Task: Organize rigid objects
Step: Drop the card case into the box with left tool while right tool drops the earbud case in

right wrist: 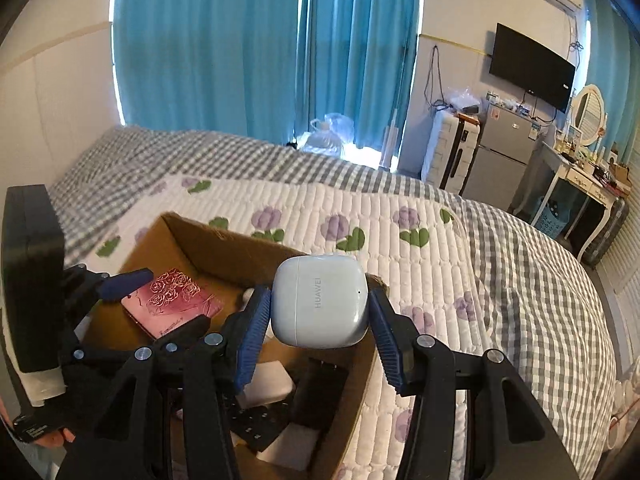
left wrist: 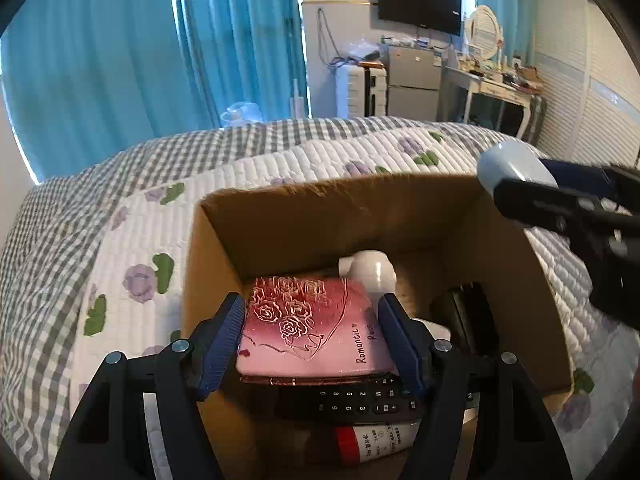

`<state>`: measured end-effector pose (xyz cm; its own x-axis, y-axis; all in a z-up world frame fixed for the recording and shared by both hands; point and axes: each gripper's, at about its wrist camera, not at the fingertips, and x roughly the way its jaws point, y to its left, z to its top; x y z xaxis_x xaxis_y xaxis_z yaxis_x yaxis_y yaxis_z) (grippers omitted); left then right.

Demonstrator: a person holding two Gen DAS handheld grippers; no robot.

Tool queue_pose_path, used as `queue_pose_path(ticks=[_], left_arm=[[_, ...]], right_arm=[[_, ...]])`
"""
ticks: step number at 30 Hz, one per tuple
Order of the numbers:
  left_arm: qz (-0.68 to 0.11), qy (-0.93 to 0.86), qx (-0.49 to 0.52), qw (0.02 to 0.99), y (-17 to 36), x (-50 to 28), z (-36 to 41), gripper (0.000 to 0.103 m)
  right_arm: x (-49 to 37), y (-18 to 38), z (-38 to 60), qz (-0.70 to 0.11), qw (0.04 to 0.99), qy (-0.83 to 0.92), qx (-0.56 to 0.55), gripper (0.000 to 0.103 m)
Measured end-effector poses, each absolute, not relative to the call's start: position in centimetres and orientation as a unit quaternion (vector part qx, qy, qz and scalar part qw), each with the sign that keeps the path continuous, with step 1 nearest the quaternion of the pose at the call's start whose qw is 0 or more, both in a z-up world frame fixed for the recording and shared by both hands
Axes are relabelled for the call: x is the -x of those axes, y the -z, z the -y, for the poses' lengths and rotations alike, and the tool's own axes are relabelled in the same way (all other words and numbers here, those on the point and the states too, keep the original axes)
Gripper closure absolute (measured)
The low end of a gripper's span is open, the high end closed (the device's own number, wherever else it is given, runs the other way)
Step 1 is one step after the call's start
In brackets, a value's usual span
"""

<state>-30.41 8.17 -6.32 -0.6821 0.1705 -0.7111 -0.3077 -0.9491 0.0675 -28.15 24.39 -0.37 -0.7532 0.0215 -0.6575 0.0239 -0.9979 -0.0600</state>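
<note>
The open brown cardboard box (left wrist: pixel 328 216) sits on the bed's quilted cover with purple flowers (right wrist: pixel 420 216), and wide free bedding lies around it on the far and right sides.

The left tool (left wrist: pixel 312 336) is clamped on a flat pink tin case with embossed roses (left wrist: pixel 308 324); its blue pads (left wrist: pixel 224 344) press the two side edges. The case is above the inside of the box, near the left wall. Its long axis runs away from the camera, with the roses at the far end, and it tilts a little down to the near side. Below it lie a black remote control (left wrist: pixel 360 398) and a red and white tube (left wrist: pixel 376 440); a white bottle (left wrist: pixel 370 274) lies behind it.

The right tool (right wrist: pixel 318 320) is clamped on a white rounded earbud case (right wrist: pixel 320 300), with the printed name running upward. This case is held over the right rim of the box, above dark and white things at the bottom.
</note>
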Motion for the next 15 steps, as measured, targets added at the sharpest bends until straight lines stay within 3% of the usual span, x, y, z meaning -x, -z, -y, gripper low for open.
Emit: queue_pose_path(ticks=[15], left_arm=[[-0.068, -0.928, 0.346, 0.122, 2.7, 28.8, -5.9, 0.031]], right_arm=[[29.1, 2.6, -24.3, -0.012, -0.001, 0.922, -0.388, 0.053]])
